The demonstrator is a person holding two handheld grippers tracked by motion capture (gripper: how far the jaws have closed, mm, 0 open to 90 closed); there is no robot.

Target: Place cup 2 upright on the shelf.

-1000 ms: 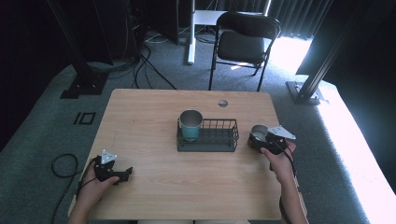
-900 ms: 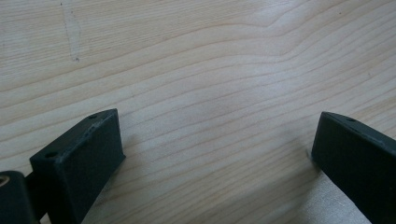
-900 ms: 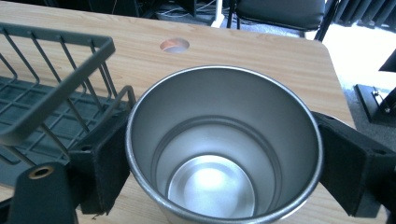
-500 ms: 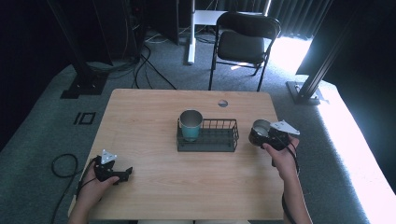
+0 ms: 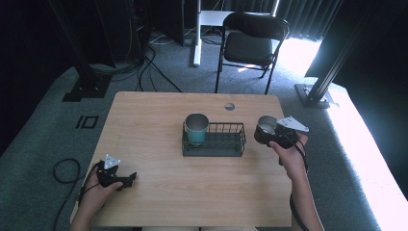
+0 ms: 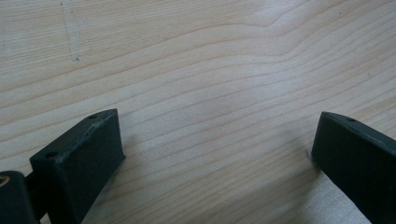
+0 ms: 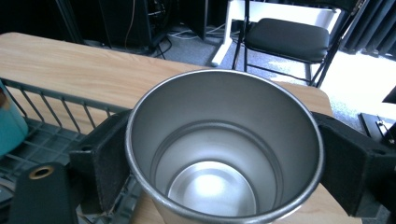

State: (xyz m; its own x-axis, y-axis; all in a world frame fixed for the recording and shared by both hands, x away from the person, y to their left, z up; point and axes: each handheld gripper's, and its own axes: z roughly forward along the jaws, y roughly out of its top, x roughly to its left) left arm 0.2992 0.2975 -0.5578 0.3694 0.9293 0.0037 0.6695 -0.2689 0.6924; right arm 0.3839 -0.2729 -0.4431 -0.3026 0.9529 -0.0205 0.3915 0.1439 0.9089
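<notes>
A steel cup (image 5: 266, 126) (image 7: 224, 149) hangs just right of the black wire basket (image 5: 226, 145), above the table, with my right gripper (image 5: 270, 135) (image 7: 224, 161) shut on its sides. Its mouth faces the right gripper view and it is empty. A teal cup (image 5: 196, 128) (image 7: 10, 122) stands upright in the basket's left end. My left gripper (image 5: 126, 180) (image 6: 215, 154) rests near the table's front left corner, open, with bare wood between its jaws.
The wooden table (image 5: 159, 130) has a round cable hole (image 5: 229, 106) near its far edge. A black folding chair (image 5: 251, 41) stands beyond the table, and cables lie on the grey carpet at left.
My right gripper has lifted the steel cup slightly up and away, beside the basket's right end. The left gripper has stayed put.
</notes>
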